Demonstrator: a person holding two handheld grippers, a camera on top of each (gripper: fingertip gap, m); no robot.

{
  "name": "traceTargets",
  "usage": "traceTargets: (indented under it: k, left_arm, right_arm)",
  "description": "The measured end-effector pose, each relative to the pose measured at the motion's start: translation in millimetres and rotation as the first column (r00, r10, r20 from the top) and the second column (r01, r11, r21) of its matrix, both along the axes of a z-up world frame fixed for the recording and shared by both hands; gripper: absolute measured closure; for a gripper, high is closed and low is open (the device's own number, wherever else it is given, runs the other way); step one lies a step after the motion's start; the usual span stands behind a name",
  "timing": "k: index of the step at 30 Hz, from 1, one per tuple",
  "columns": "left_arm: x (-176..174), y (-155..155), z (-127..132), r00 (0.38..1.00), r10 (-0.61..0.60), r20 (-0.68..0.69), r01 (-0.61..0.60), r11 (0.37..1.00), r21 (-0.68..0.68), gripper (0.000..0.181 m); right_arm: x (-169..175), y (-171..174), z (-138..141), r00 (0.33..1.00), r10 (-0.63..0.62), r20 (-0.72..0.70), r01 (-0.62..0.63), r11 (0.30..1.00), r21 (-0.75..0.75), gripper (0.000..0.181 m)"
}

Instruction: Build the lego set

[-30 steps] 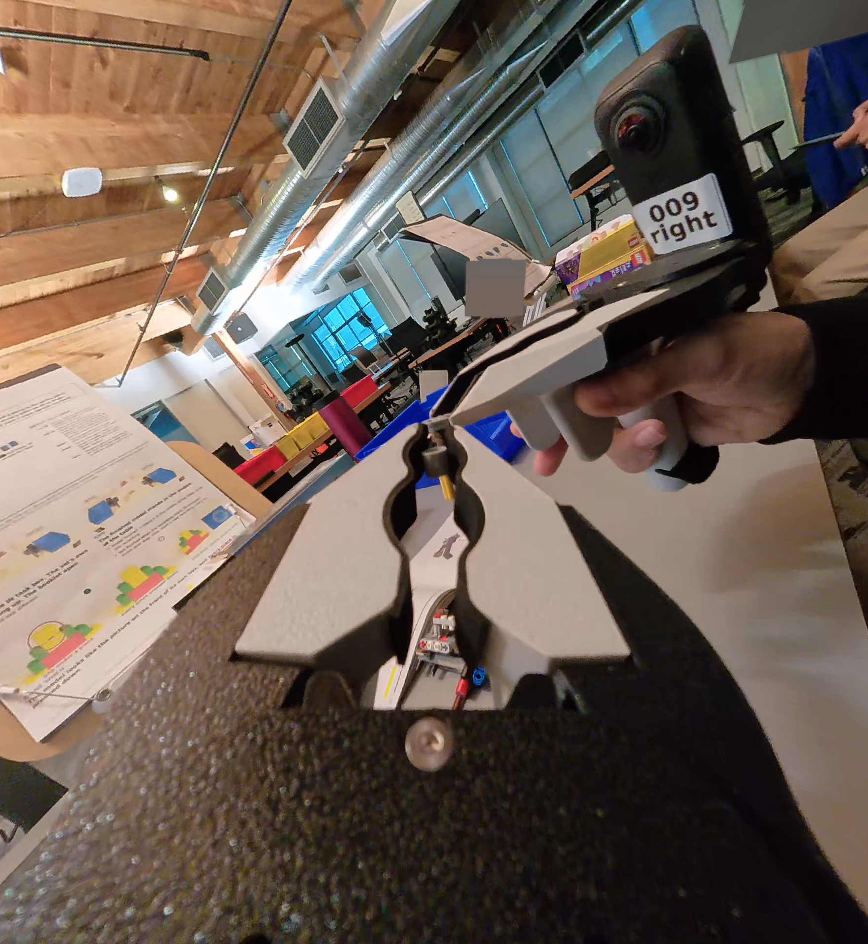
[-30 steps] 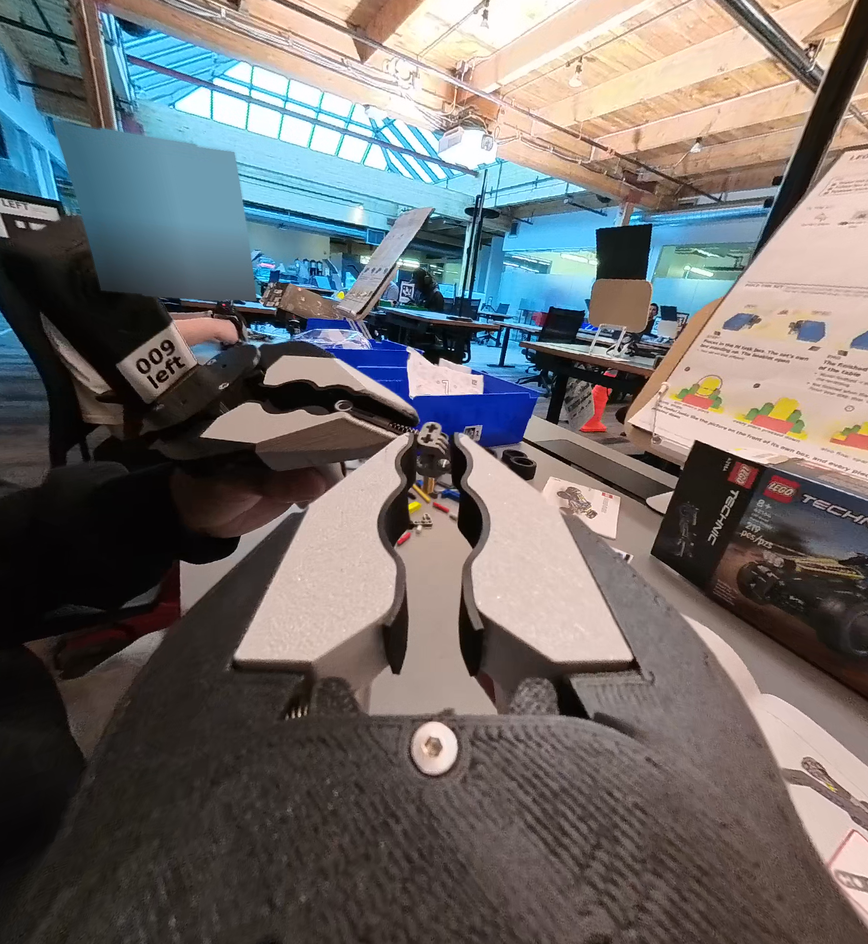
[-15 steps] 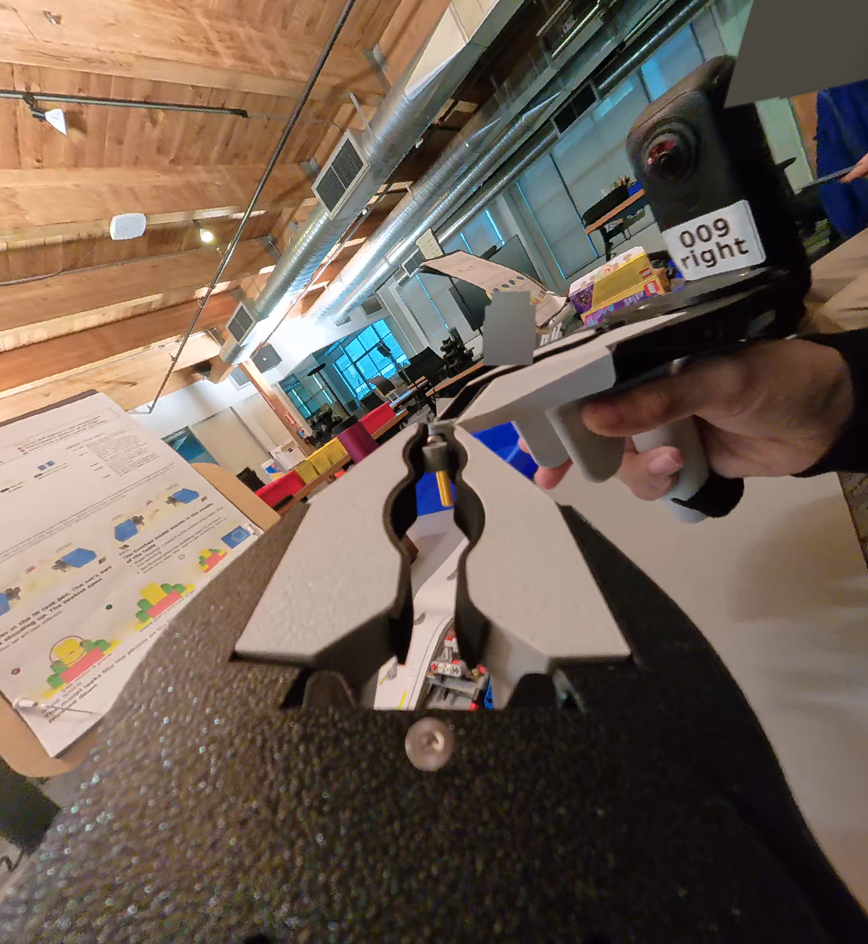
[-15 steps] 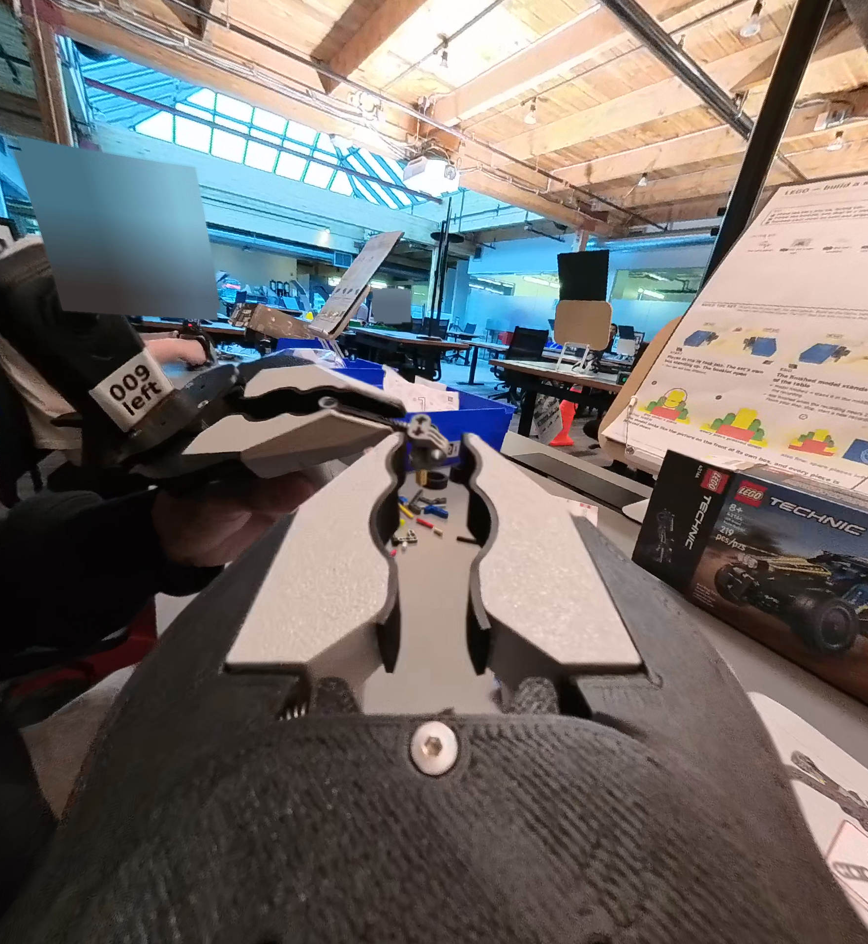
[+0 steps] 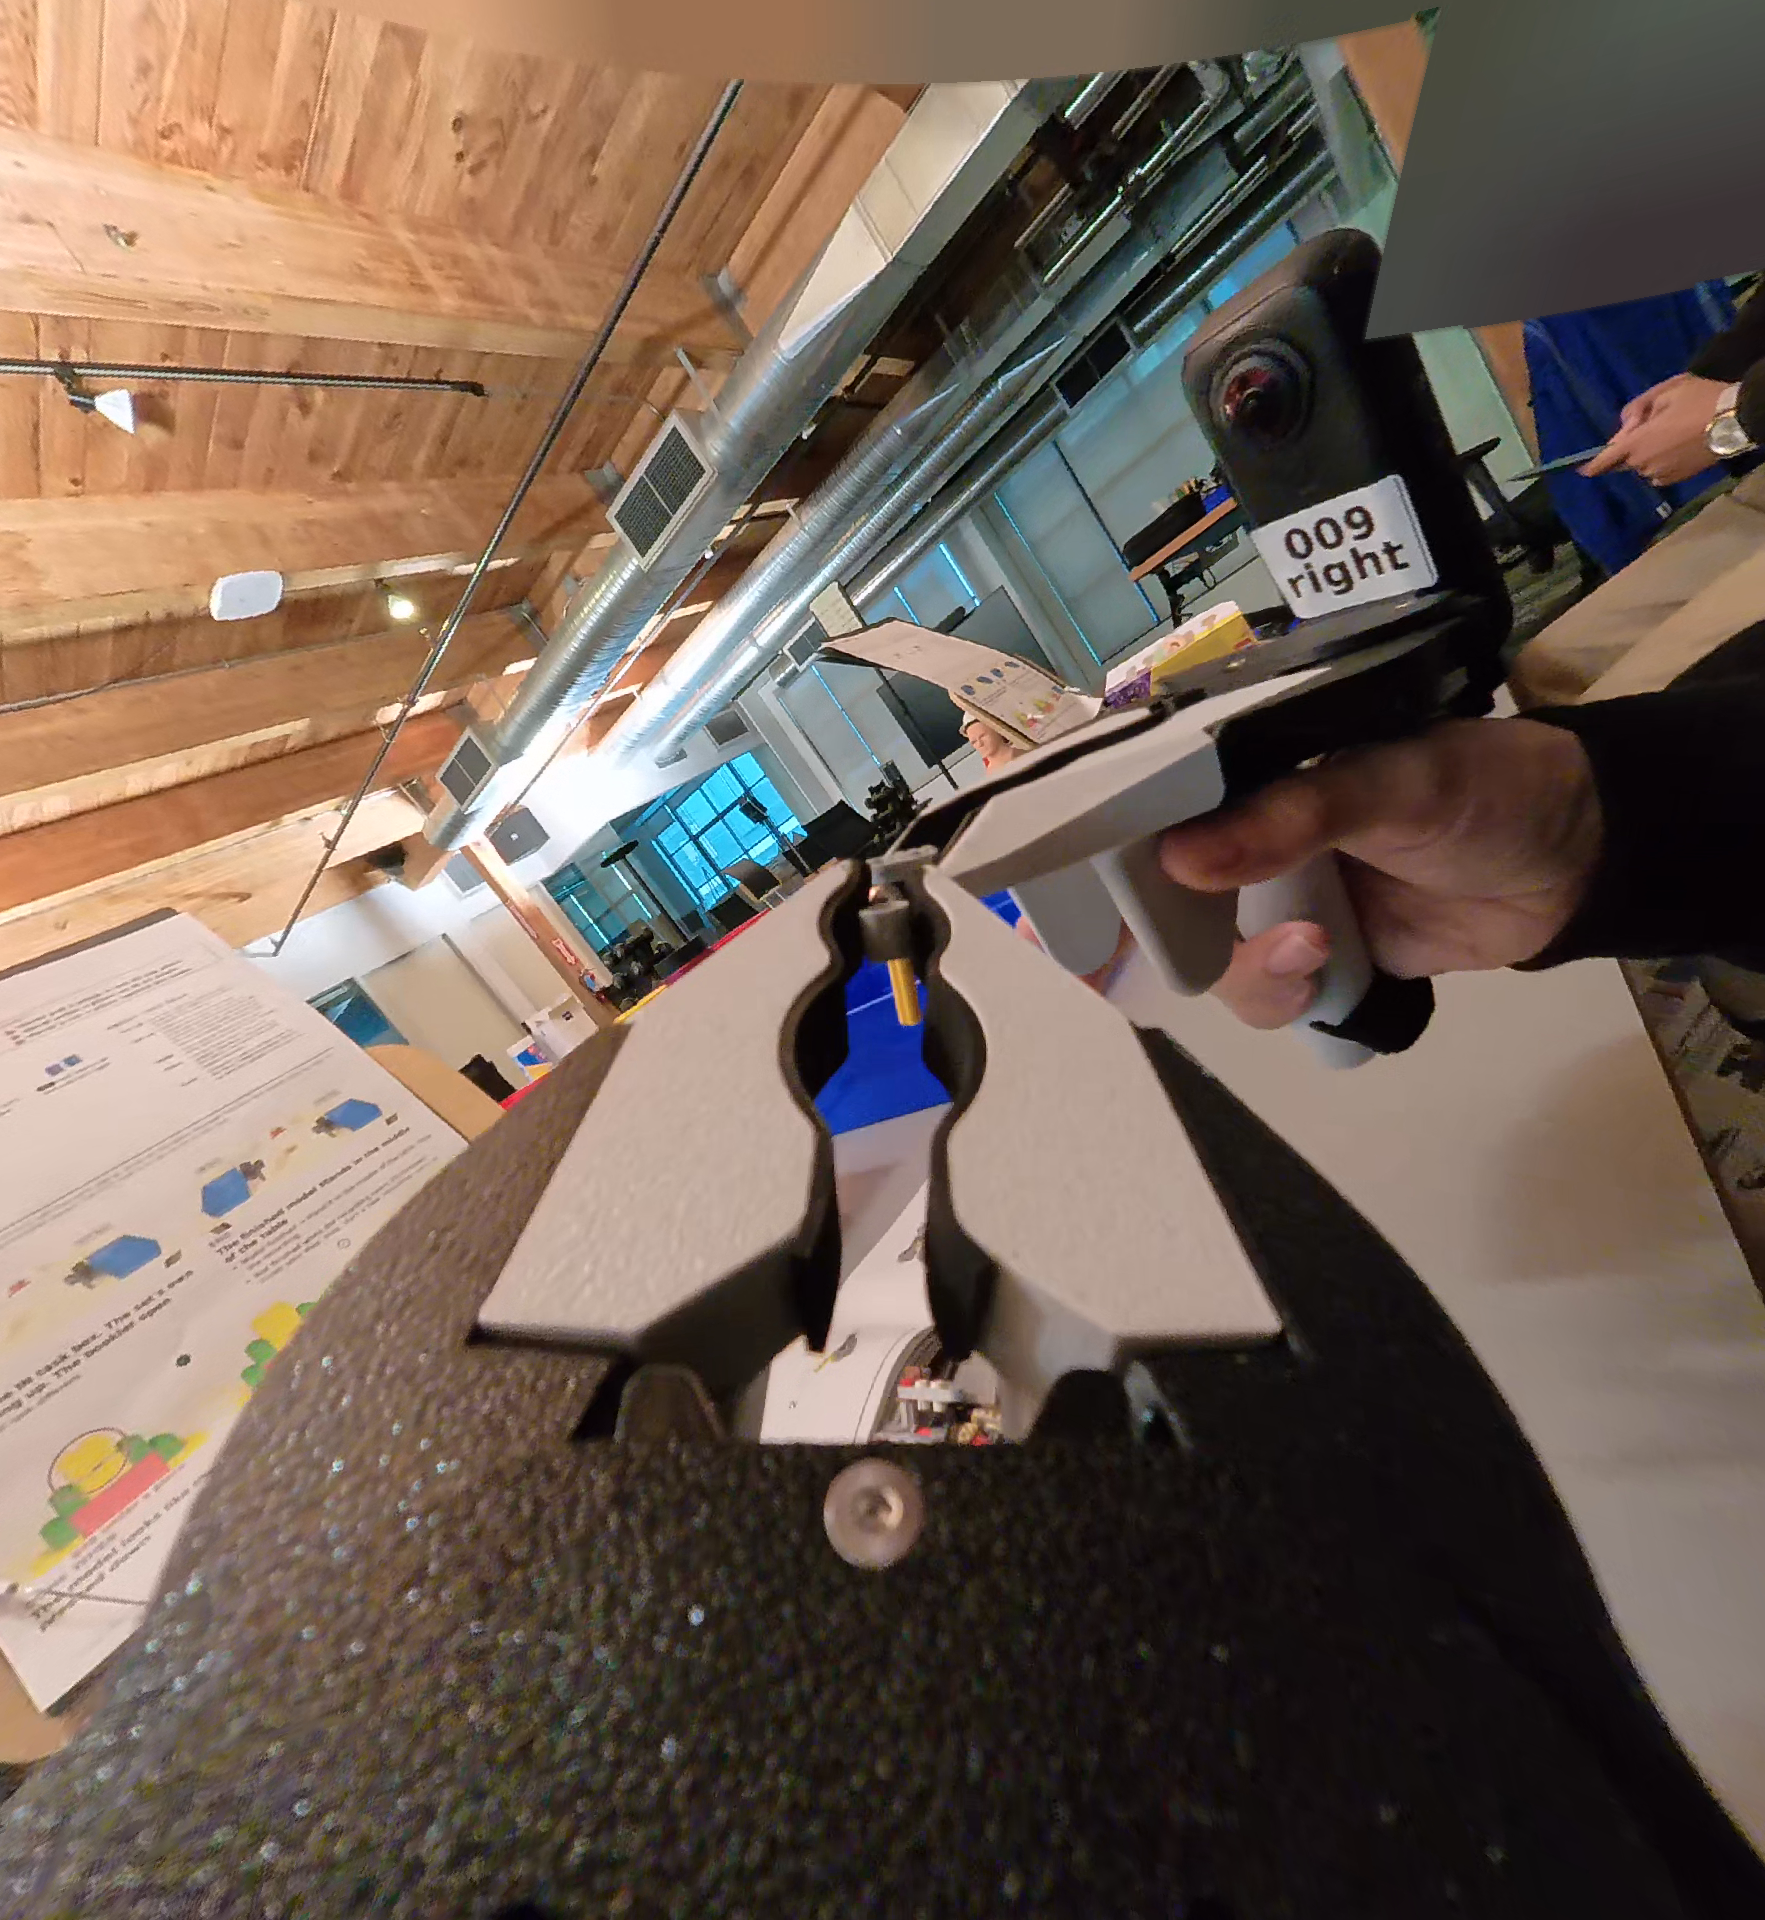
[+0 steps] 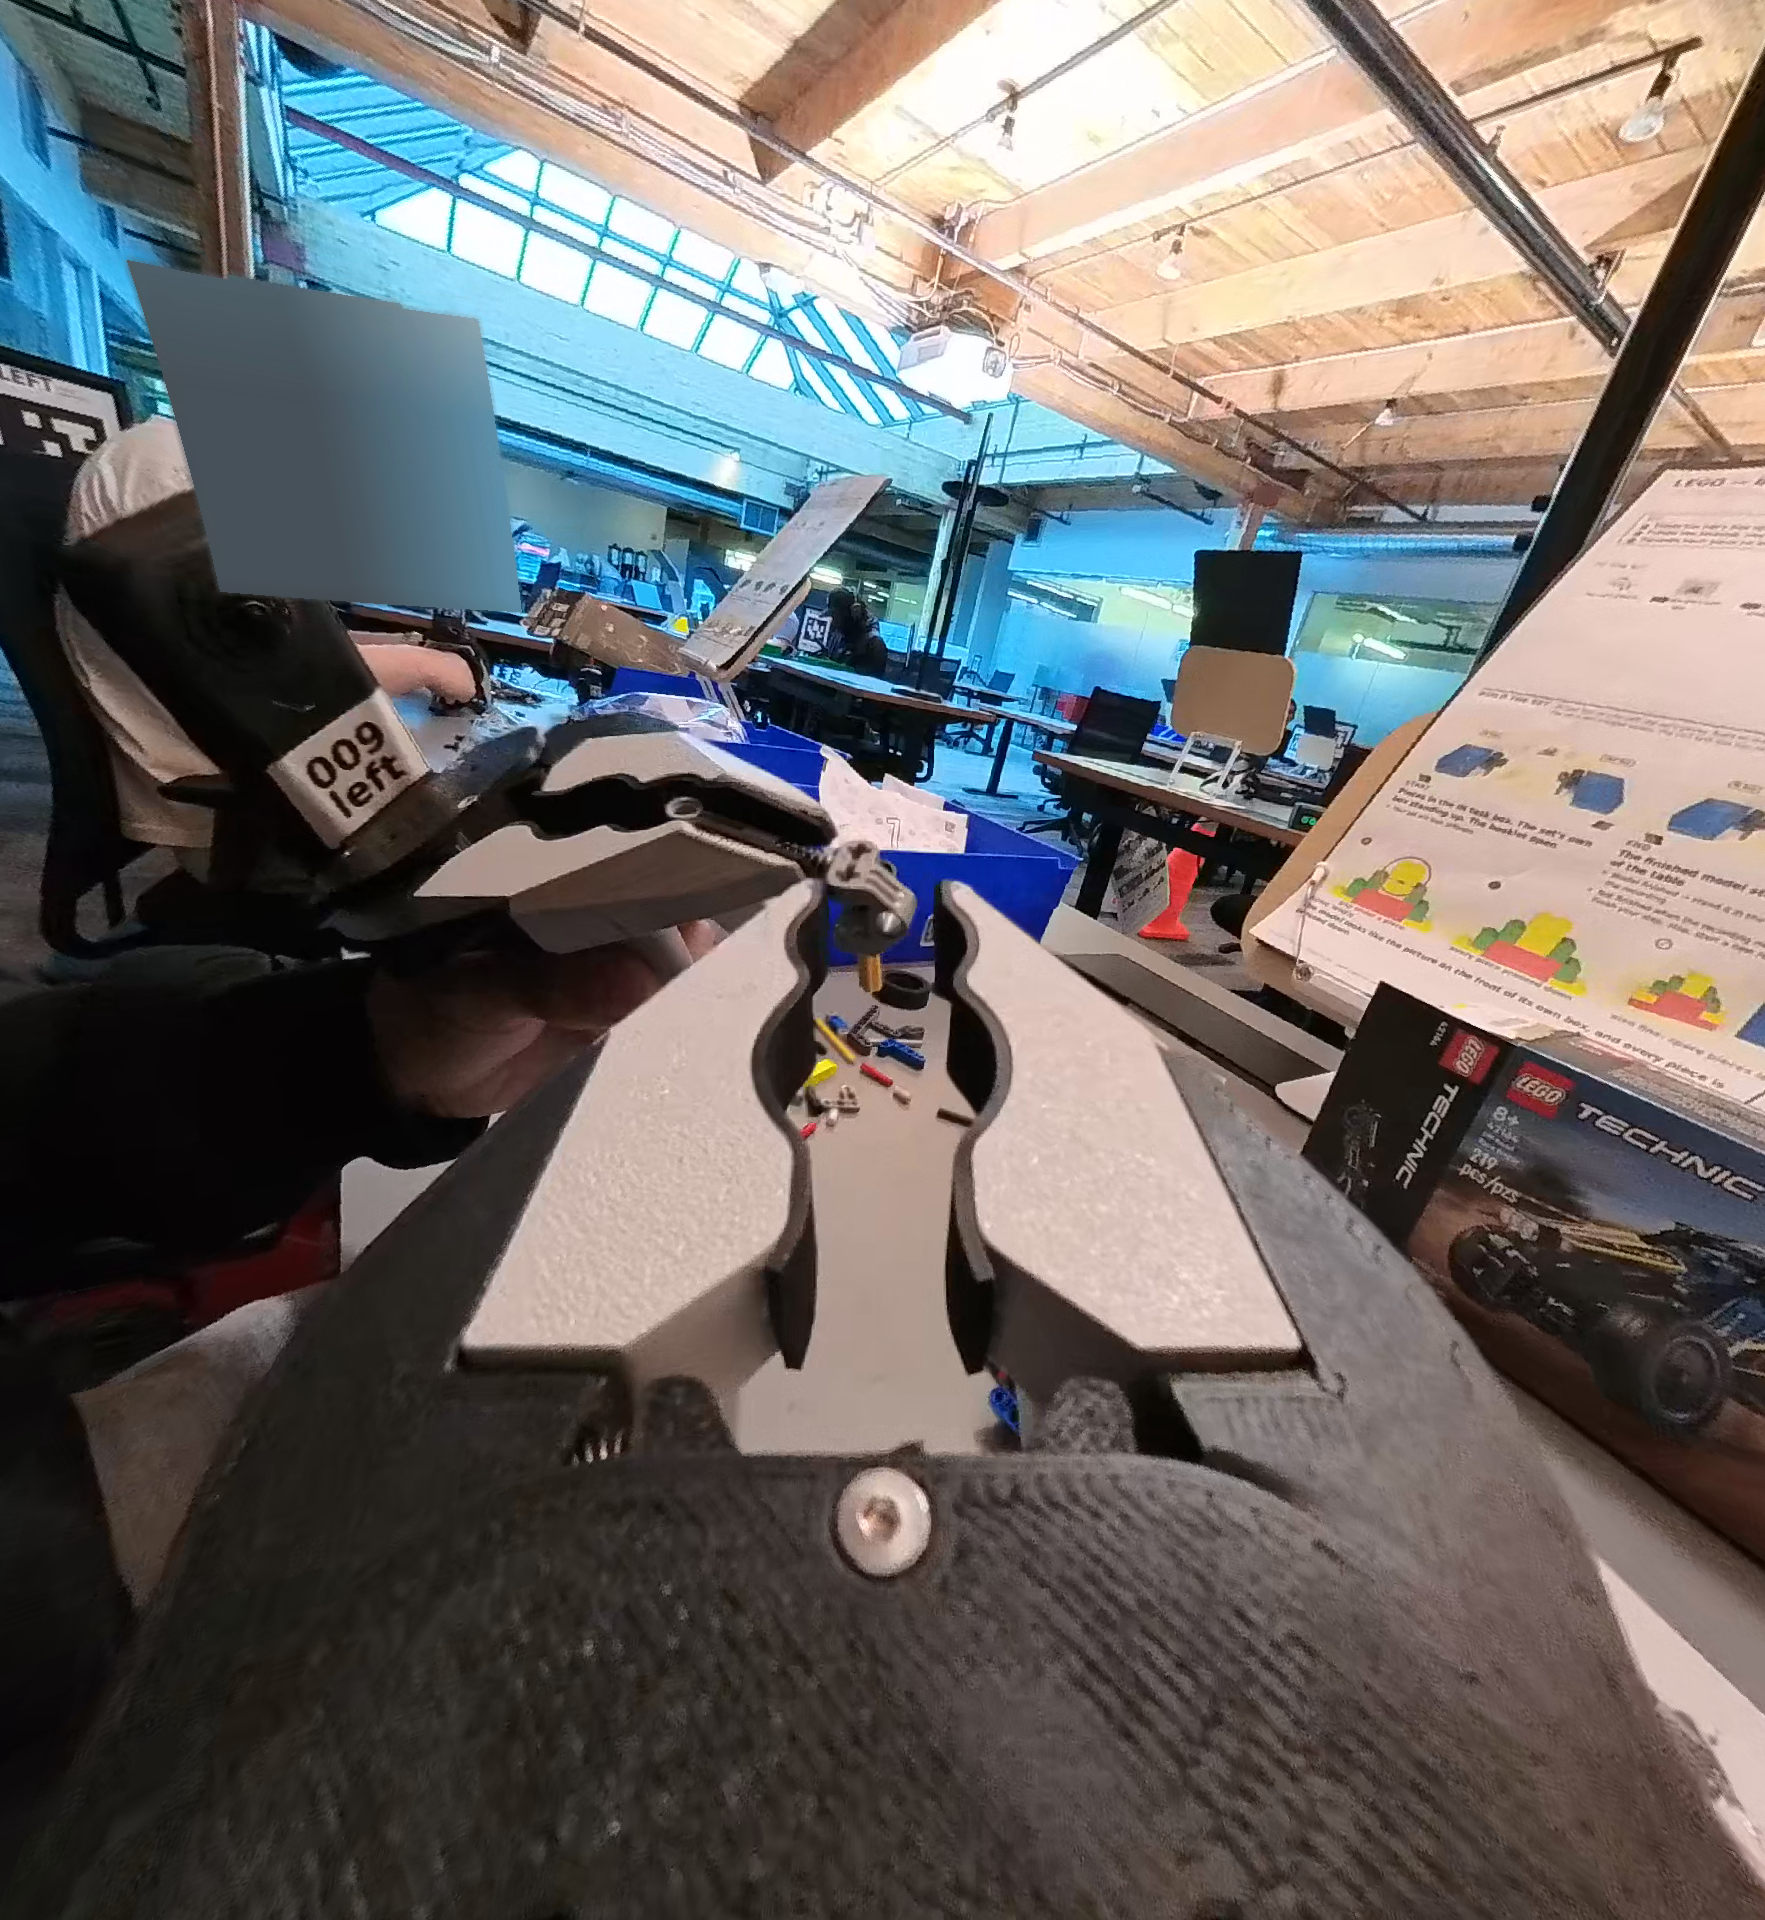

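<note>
This is a big open office that is also used as a workshop. The roof (image 6: 1221, 156) is made of wood beams, with shiny metal air pipes (image 5: 712, 540) and little lamps. Tall windows (image 6: 587, 260) let in blue light. Long desks (image 6: 1158, 800) with black chairs (image 6: 1117, 727) go far back. Blue bins (image 6: 971, 883) sit on a grey table (image 5: 1429, 1299). A picture guide sheet (image 6: 1626, 831) stands on a board, next to a toy car box (image 6: 1626, 1226).

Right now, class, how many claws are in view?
2: the left claw, shut on a grey-and-yellow piece above the table; the right claw, open, meeting it tip to tip.
</note>
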State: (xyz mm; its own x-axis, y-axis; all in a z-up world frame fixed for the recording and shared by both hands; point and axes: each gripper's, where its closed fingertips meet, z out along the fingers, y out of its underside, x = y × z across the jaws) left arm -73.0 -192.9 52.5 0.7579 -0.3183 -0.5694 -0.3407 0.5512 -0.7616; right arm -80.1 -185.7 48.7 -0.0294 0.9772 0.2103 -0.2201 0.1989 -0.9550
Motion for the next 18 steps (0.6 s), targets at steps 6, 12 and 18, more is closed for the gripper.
traceTargets:
  k: [6,12,18]
  left_arm:
    - [0.5,0.9,-0.5,1.000,0.007,-0.013,-0.007,1.000,0.000,0.177]
    - [-0.3,-1.1,-0.8,1.000,-0.015,-0.012,0.015,1.000,-0.001,0.177]
    - [1.9,-4.2,0.9,0.999,-0.049,-0.002,0.049,0.999,-0.001,0.176]
  right_arm:
    - [1.6,-2.2,3.0,1.000,0.014,-0.009,-0.013,1.000,0.013,0.170]
    - [1.4,-5.5,1.6,0.999,0.041,0.004,-0.041,0.999,0.019,0.166]
    - [3.5,-2.9,-1.1,0.997,0.079,0.022,-0.079,0.997,0.008,0.167]
